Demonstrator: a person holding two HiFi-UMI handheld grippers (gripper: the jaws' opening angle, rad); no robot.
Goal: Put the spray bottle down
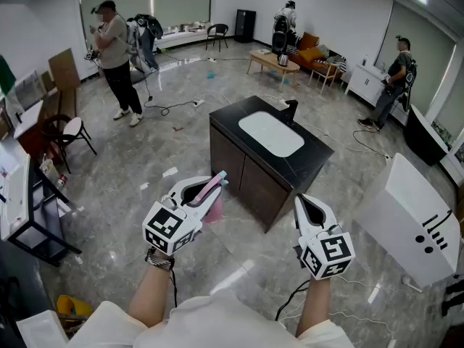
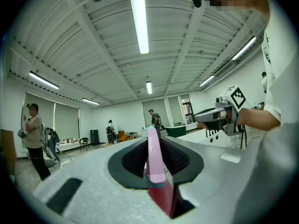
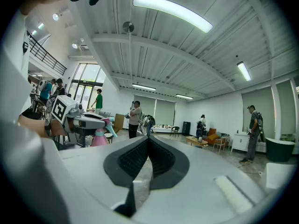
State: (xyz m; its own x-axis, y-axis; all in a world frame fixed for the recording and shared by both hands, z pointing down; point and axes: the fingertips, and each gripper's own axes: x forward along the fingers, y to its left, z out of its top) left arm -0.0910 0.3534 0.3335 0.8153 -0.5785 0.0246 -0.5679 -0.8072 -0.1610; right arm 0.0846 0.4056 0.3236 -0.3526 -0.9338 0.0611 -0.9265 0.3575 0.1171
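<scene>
A pink spray bottle [image 1: 212,199] with a pale trigger head sits between the jaws of my left gripper [image 1: 211,185], which is shut on it and held level in the air. In the left gripper view the bottle [image 2: 154,161] stands up through the jaw gap of that gripper [image 2: 152,135]. My right gripper [image 1: 300,201] is beside it, shut with nothing in it. The right gripper view shows its own pads meeting [image 3: 148,138], and the bottle [image 3: 99,137] off to the left. A black counter [image 1: 305,158] with a white sink [image 1: 270,133] stands just ahead.
A black faucet [image 1: 291,110] rises at the sink's far edge. A large white box [image 1: 413,216] stands at the right. A chair [image 1: 67,130] and a desk are at the left. Several people stand around the room, and cables lie on the grey floor.
</scene>
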